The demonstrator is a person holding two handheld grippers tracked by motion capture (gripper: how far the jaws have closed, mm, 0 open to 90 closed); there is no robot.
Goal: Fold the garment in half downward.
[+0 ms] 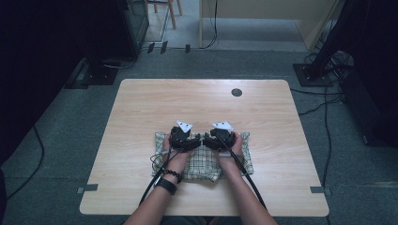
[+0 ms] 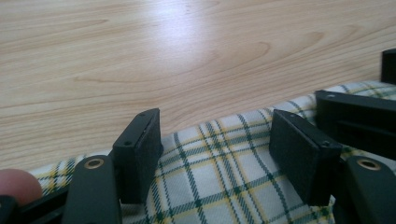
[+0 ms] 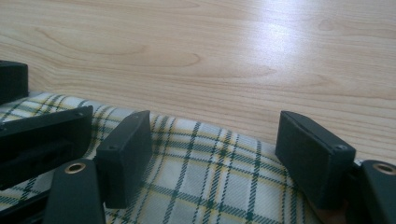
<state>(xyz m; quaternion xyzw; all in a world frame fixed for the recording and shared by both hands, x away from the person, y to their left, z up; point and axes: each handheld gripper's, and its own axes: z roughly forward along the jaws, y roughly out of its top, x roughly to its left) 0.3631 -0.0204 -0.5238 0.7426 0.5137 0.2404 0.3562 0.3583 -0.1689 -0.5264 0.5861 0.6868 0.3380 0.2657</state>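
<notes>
While both grippers hover side by side over the plaid cloth [image 1: 202, 157], the step in hand looks like lining up for a grasp on its far edge, probably to fold or spread it. Cloth is a green-and-yellow checked piece, lying flat-ish on the wooden bench [image 1: 141, 108], toward 6 o'clock of the benchtop, just in front of the person's forearms. Left gripper [image 1: 184, 139] sits at about 10 o'clock of the cloth, right gripper [image 1: 220, 138] at about 1 o'clock, the two nearly touching each other at the middle. Left gripper view: fingers [image 2: 140, 154] stand apart with plaid fabric visible between and below them, pads not pressing on anything, far hem of the cloth running just past the tips toward 12 o'clock. Right gripper view: same picture, fingers [image 3: 126, 156] spread, cloth under them, bare wood beyond, nothing pinched. The other gripper's black body shows at 3 o'clock in the left gripper view and 9 o'clock in the right one, so they are close. Whether the fingertips already touch the fabric is hard to say from the dim high view; in the gripper views they seem just above it. Nothing is held yet. Next move, as I judge it: lower both sets of fingers onto the far hem, get one finger under the edge or bunch the fabric, then close both together. Needs an even grab on both sides, else the cloth skews. Thin fabric may slip out of a shallow pinch. Dark hole [image 1: 236, 92] in the bench at 12 o'clock is well apart, no concern.
</notes>
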